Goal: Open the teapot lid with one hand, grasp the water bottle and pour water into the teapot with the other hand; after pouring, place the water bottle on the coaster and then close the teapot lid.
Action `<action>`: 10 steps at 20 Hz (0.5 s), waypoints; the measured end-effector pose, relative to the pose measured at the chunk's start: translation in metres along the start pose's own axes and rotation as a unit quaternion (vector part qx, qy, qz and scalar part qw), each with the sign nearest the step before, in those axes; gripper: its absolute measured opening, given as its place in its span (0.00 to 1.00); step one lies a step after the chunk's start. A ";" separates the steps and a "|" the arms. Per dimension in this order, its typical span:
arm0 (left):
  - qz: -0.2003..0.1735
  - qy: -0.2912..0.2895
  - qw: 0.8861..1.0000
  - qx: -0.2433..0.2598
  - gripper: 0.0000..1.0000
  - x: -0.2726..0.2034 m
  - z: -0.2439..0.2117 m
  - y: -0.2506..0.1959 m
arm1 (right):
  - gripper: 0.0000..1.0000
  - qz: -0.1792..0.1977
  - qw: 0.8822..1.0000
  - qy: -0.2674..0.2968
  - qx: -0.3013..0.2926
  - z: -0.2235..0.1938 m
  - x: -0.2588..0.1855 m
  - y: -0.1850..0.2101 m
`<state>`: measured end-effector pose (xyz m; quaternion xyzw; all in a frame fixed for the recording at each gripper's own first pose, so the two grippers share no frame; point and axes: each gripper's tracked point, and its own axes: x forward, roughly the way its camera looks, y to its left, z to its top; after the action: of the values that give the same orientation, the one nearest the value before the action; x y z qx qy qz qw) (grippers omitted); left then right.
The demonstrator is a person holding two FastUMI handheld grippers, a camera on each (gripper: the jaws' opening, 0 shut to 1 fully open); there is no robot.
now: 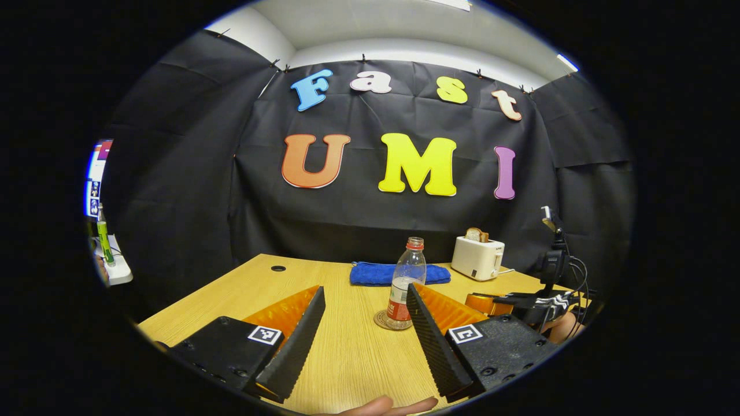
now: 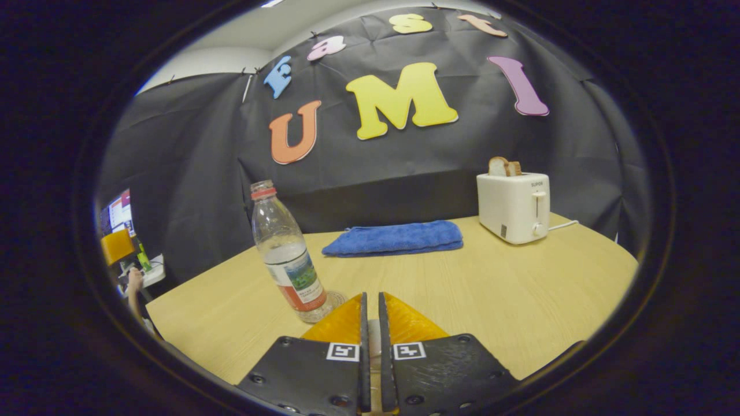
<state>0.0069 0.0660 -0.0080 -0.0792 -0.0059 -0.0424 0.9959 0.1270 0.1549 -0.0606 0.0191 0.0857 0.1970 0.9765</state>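
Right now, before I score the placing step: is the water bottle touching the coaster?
Touching. In the left gripper view the water bottle stands upright on the coaster, whose rim shows beneath its base.

1. I'm looking into a staged recording booth: black cloth wall (image 2: 191, 173) is hanging around a wooden table (image 2: 491, 289).
2. Household props, a toaster (image 2: 513, 207) and towel (image 2: 396, 237), are sitting there; a monitor (image 1: 95, 176) is glowing outside.
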 end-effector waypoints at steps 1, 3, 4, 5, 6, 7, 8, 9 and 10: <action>0.000 0.003 1.000 0.004 0.89 0.000 -0.002 0.000 | 0.07 -0.003 1.000 -0.001 0.000 0.002 -0.004 -0.002; 0.001 0.005 1.000 0.011 0.89 -0.002 -0.002 -0.003 | 0.16 -0.005 1.000 -0.005 0.001 0.008 -0.016 -0.001; 0.000 0.006 1.000 0.015 0.89 -0.001 -0.002 -0.005 | 0.14 -0.016 1.000 -0.009 -0.001 0.012 -0.023 -0.006; 0.001 0.004 1.000 0.017 0.89 -0.002 -0.001 -0.006 | 0.24 -0.028 0.999 -0.013 -0.006 0.016 -0.033 -0.011; 0.001 0.003 1.000 0.019 0.89 -0.003 0.000 -0.008 | 0.28 -0.044 0.999 -0.016 -0.012 0.020 -0.041 -0.017; -0.001 0.005 1.000 0.021 0.89 -0.005 0.002 -0.011 | 0.35 -0.062 0.998 -0.017 -0.019 0.023 -0.051 -0.025; -0.004 0.006 1.000 0.026 0.89 -0.006 0.003 -0.014 | 0.36 -0.078 0.996 -0.014 -0.027 0.024 -0.059 -0.032; -0.004 0.008 1.000 0.028 0.89 -0.007 0.003 -0.015 | 0.47 -0.090 0.995 -0.015 -0.033 0.027 -0.068 -0.037; -0.002 0.009 1.000 0.029 0.89 -0.008 0.005 -0.015 | 0.51 -0.098 0.994 -0.017 -0.036 0.032 -0.078 -0.041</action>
<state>-0.0027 0.0531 -0.0008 -0.0497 0.0012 -0.0450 0.9978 0.0772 0.0863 -0.0198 -0.0208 0.0631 0.1029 0.9925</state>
